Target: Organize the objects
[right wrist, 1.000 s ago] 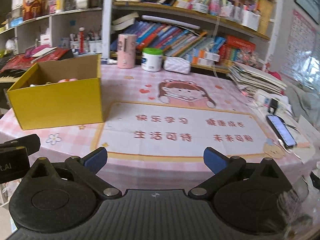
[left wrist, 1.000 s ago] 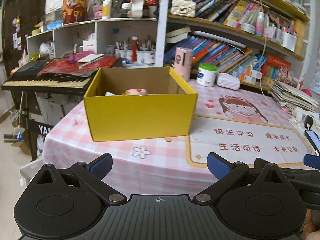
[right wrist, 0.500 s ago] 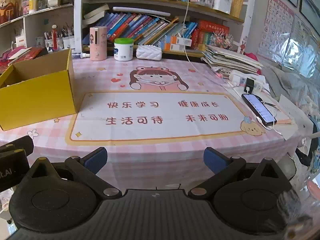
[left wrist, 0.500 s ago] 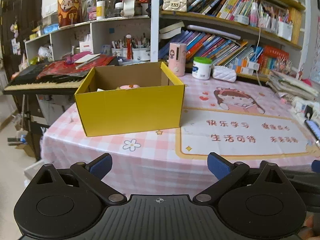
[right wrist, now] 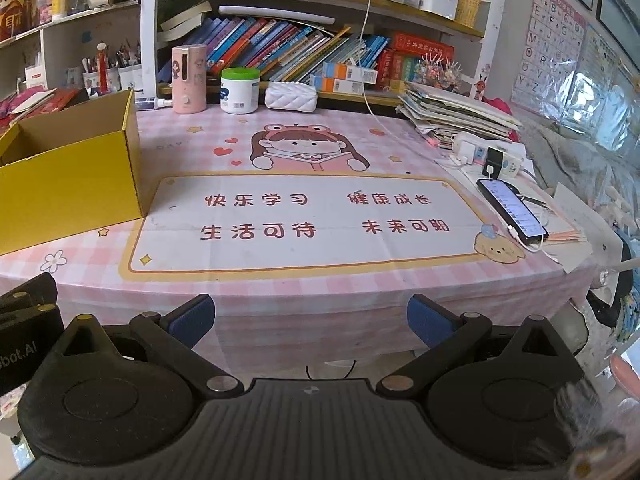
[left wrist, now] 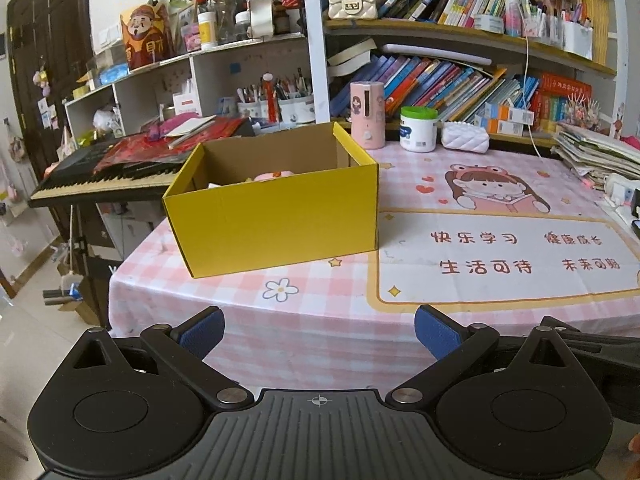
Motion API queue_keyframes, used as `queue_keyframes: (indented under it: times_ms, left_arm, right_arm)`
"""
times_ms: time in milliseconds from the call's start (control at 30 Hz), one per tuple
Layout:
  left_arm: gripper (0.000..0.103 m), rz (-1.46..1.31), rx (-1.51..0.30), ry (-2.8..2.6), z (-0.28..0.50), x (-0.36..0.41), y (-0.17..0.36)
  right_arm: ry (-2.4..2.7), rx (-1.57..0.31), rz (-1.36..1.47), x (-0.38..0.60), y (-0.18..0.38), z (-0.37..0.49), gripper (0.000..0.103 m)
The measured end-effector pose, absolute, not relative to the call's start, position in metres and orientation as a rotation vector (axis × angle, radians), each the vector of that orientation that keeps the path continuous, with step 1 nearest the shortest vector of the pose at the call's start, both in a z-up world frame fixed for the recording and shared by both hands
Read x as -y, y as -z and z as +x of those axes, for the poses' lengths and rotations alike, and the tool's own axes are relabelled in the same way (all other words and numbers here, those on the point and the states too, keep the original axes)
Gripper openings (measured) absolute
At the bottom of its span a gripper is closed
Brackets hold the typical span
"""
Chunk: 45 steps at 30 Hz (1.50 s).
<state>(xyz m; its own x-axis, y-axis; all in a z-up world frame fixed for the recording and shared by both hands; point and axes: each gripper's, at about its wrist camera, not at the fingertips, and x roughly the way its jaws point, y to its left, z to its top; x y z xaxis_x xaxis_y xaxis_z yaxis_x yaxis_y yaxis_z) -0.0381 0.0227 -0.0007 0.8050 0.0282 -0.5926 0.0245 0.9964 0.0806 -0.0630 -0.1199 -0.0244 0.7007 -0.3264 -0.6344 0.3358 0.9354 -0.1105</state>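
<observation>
Your box [left wrist: 276, 216] is a yellow carton, open on top, plain brown card inside, with a pink item [left wrist: 274, 176] and something white just showing over its near wall; what they are you cannot tell. It sits on the left part of the table [left wrist: 320, 320], near the left edge, one corner turned toward you.

The table wears a pink checked cloth with a cartoon girl and a white panel of red characters [right wrist: 312, 216]. Along the far edge stand a pink cylinder [left wrist: 367, 114], a white jar [left wrist: 418, 128] with a green lid and a white quilted pouch [left wrist: 464, 140], side by side. On the right lie a stack of papers [right wrist: 456, 114], a power strip [right wrist: 488, 154] and a phone [right wrist: 512, 210] on a cable. Behind are shelves [right wrist: 320, 4] crammed with books, and to the left a keyboard [left wrist: 104, 178] under red papers, beside the table.

Your left gripper [left wrist: 319, 330] hangs off the near edge of the table with its blue pads wide apart and nothing between them; the box is ahead of it and slightly left, well apart. Your right gripper [right wrist: 311, 318] is likewise spread wide and empty, off the near edge, with the box far to its left and the printed panel straight ahead
</observation>
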Motion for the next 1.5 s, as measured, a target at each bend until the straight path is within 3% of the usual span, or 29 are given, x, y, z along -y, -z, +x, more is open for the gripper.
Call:
queue_keyframes:
  times_ms: [1500]
  left_arm:
    - [0.102, 0.129, -0.637, -0.041, -0.0441, -0.0202, -0.0028]
  right_arm:
    - [0.373, -0.693, 0.013, 0.1171, 0.0208, -0.0697, 0.103]
